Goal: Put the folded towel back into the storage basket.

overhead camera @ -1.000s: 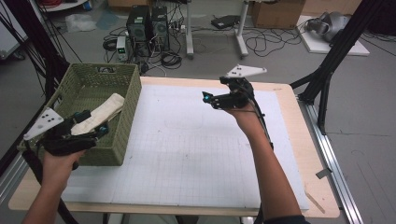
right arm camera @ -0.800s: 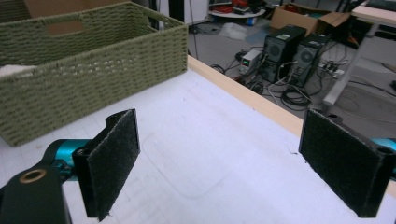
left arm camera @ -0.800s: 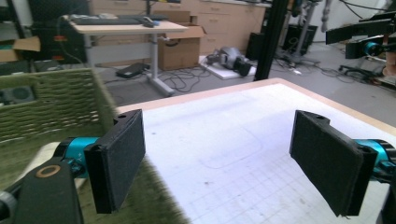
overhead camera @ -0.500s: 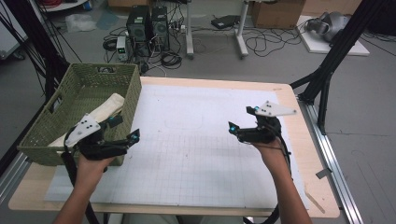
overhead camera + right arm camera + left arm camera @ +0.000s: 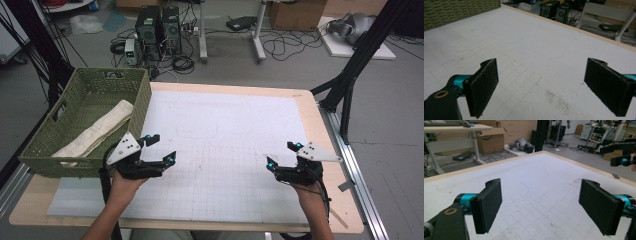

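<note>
Cream, folded cloth (image 5: 97,131), seemingly ribbed, lies lengthwise inside the green woven rectangular basket (image 5: 60,150) at the table's left edge. Just beside it, the left gripper (image 5: 159,148) hovers with felt-padded jaws spread; the right gripper (image 5: 283,154) likewise gapes over the white gridded mat (image 5: 225,125).

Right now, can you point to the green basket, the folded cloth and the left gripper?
green basket (image 5: 142,102): high view, right wall.
folded cloth (image 5: 100,131): high view, its middle.
left gripper (image 5: 162,149): high view, between its open jaws.
</note>
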Motion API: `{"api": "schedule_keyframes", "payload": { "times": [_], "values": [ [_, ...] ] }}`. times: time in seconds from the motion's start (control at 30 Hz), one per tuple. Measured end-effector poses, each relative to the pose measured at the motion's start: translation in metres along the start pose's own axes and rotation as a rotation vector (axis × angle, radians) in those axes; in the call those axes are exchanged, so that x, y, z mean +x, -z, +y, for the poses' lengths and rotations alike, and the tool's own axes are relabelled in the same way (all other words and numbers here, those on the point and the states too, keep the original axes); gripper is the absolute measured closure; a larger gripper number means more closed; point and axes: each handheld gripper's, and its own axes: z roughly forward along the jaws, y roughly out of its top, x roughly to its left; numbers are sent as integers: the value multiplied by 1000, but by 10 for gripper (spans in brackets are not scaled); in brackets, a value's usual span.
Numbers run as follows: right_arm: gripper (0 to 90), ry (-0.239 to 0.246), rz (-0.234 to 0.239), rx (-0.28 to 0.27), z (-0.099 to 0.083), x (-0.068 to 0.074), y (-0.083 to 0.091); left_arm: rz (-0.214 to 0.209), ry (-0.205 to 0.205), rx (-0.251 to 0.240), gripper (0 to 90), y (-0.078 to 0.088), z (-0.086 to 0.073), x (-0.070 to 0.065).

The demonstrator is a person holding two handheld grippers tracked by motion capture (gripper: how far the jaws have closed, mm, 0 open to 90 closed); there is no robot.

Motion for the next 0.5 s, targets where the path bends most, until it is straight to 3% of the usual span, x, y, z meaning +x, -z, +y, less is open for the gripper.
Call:
{"api": "schedule_keyframes", "payload": {
  "times": [0.5],
  "values": [
    [115, 6, -26, 3, -11, 4, 8, -20, -25, 41, 201, -7, -17, -5]
  ]
}}
